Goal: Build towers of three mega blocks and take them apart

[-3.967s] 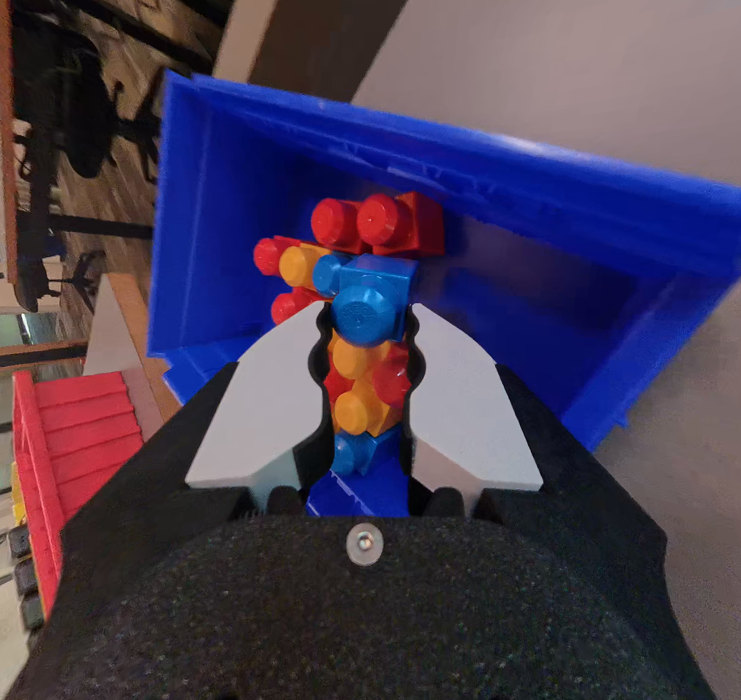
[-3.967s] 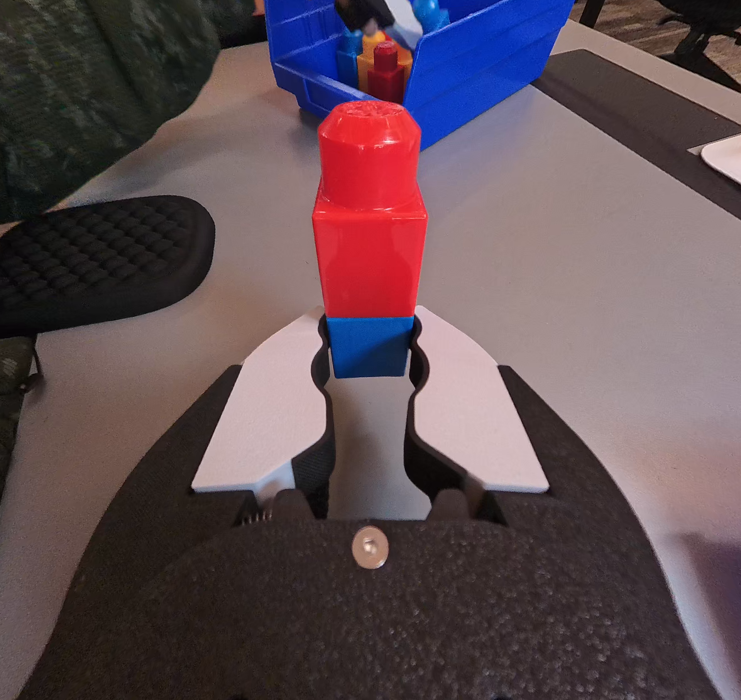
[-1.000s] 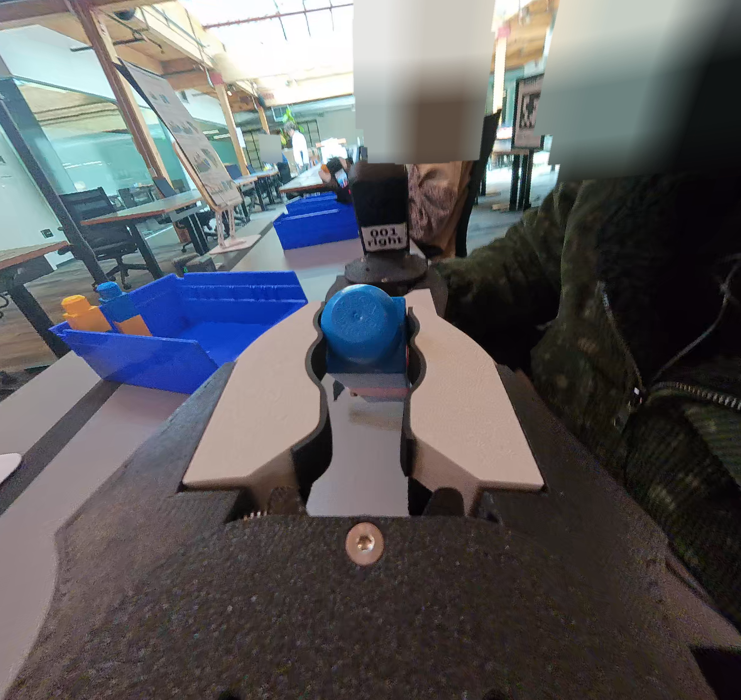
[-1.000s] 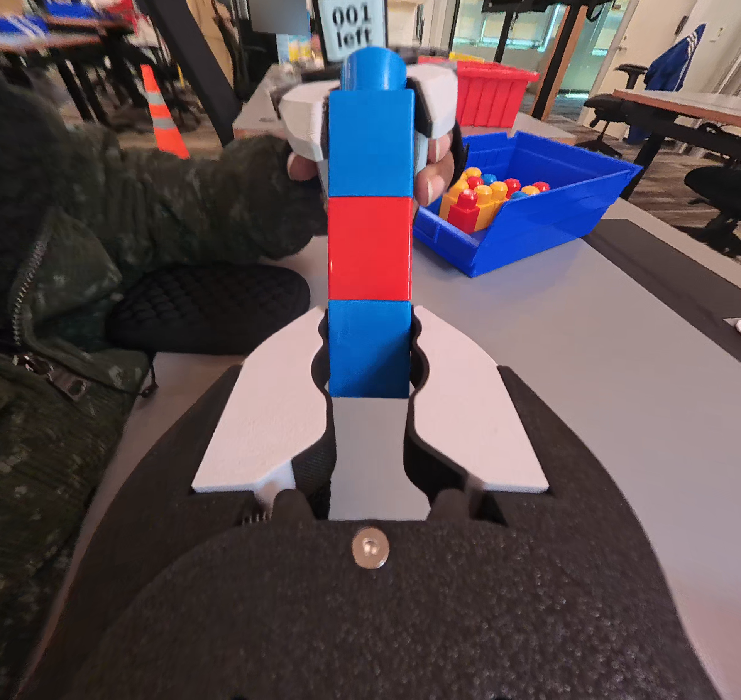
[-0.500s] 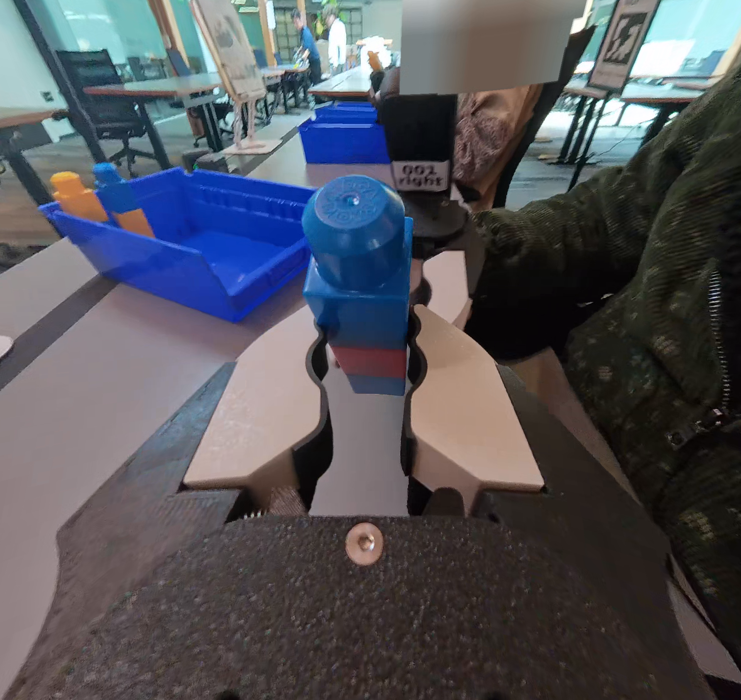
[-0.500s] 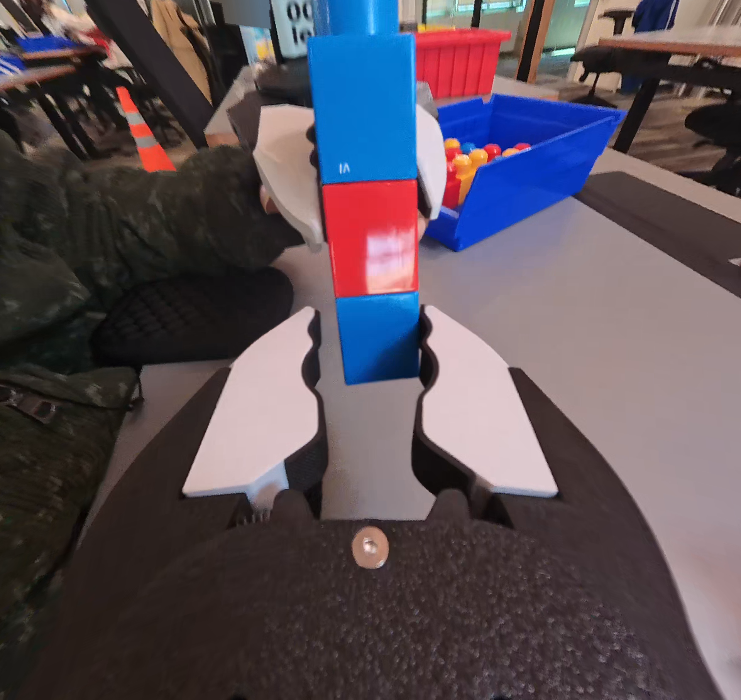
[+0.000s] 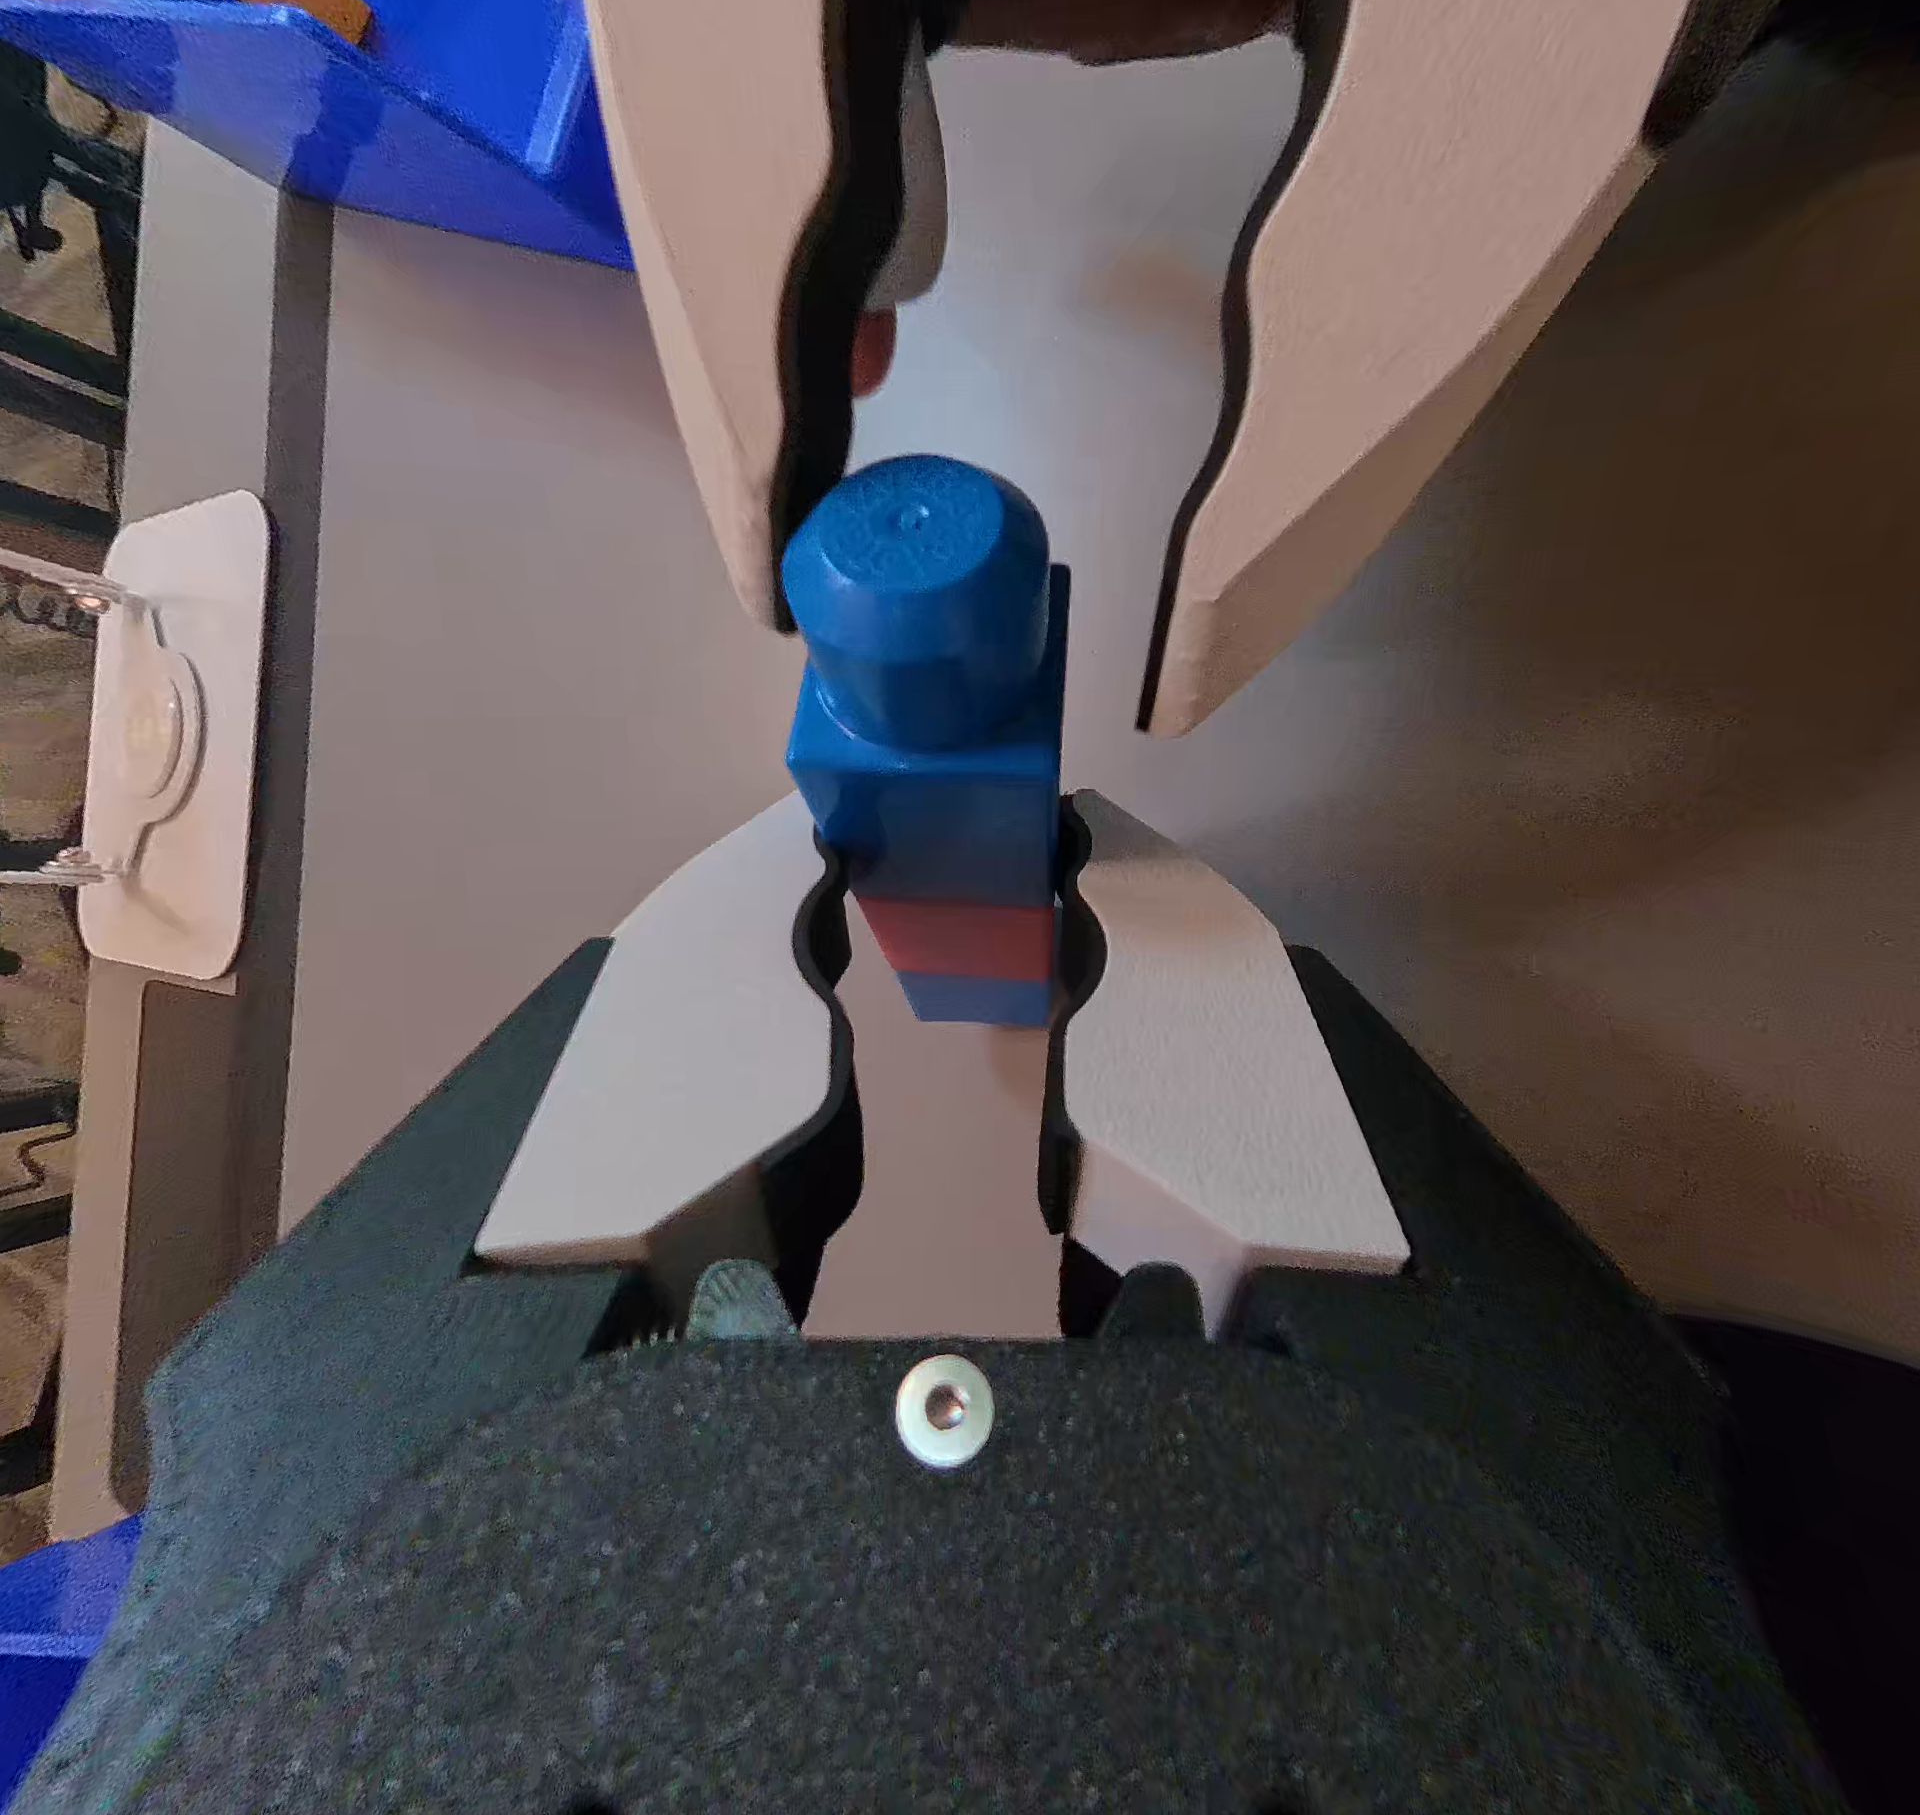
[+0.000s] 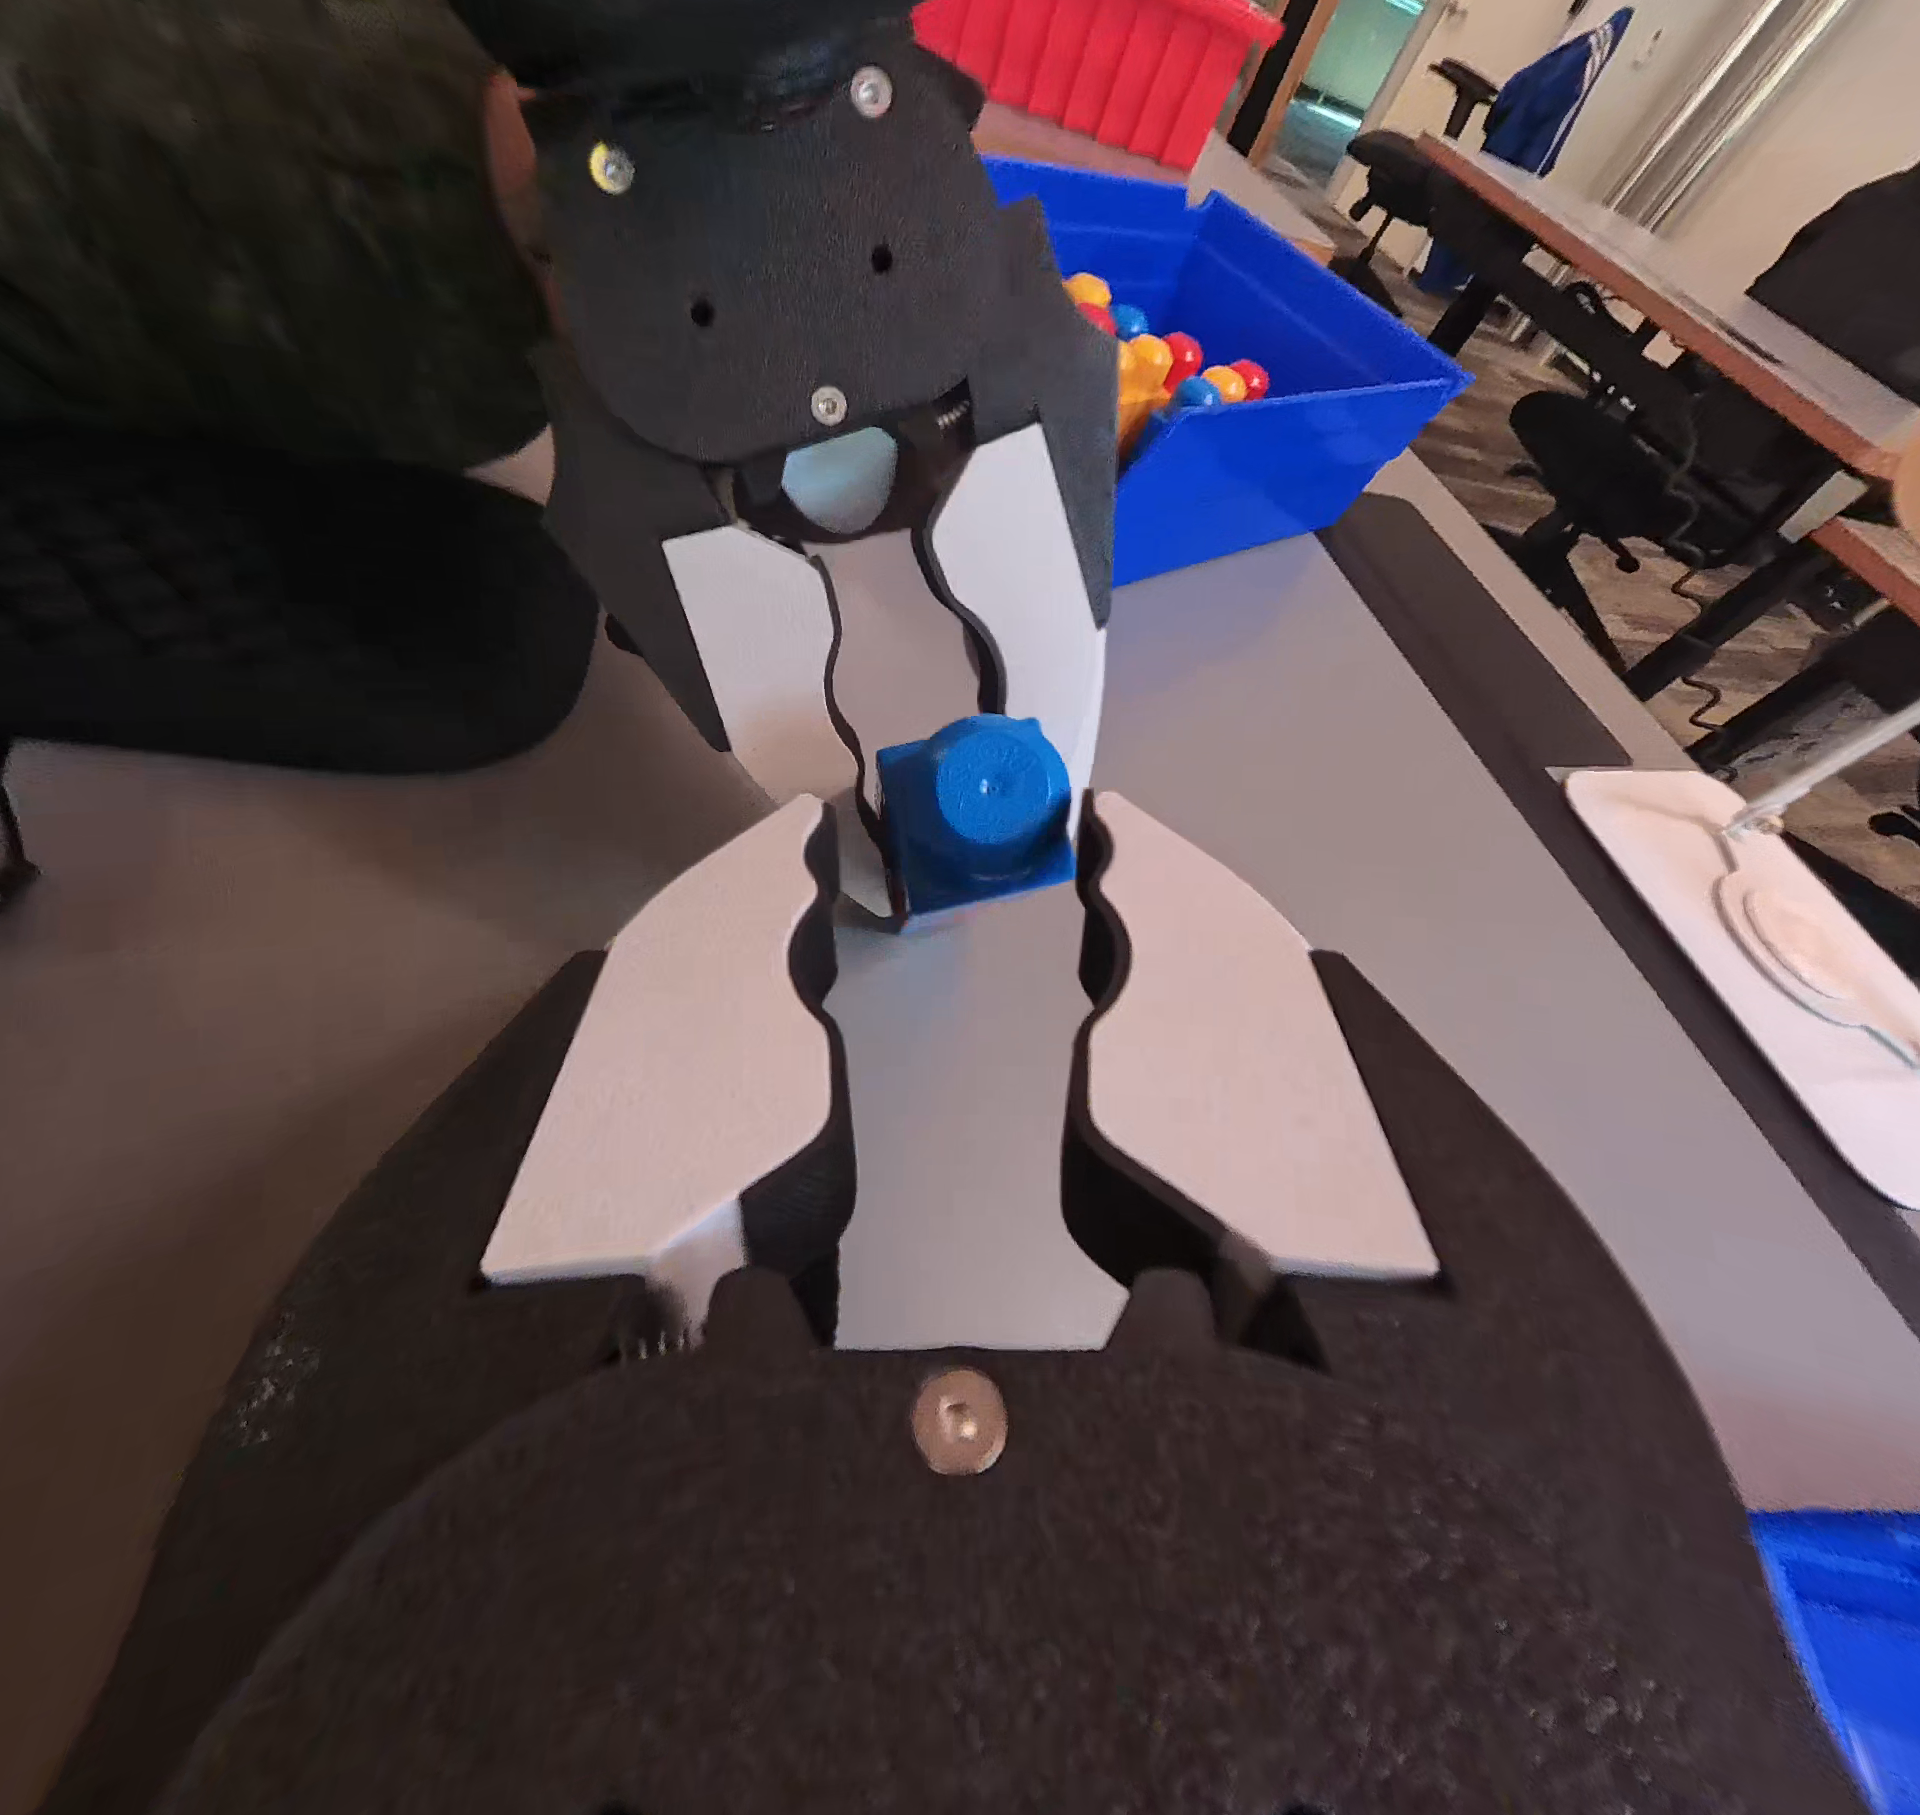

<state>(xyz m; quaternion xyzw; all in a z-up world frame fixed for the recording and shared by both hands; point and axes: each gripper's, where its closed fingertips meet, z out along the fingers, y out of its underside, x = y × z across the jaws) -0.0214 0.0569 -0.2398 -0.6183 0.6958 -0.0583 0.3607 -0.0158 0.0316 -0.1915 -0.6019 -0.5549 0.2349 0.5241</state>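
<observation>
Glossy blue-red-blue block tower [image 7: 951, 892] with round stud, left hand-held gripper [image 7: 945, 846] clamping it between wavy white fingers, right hand-held gripper [image 8: 951, 830] spread apart, smooth grey counter [image 8: 312, 934]

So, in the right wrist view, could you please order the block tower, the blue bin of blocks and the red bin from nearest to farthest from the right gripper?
1. Block tower, between the right gripper fingers.
2. Blue bin of blocks, beyond, to the right.
3. Red bin, farthest, behind the blue bin.
</observation>
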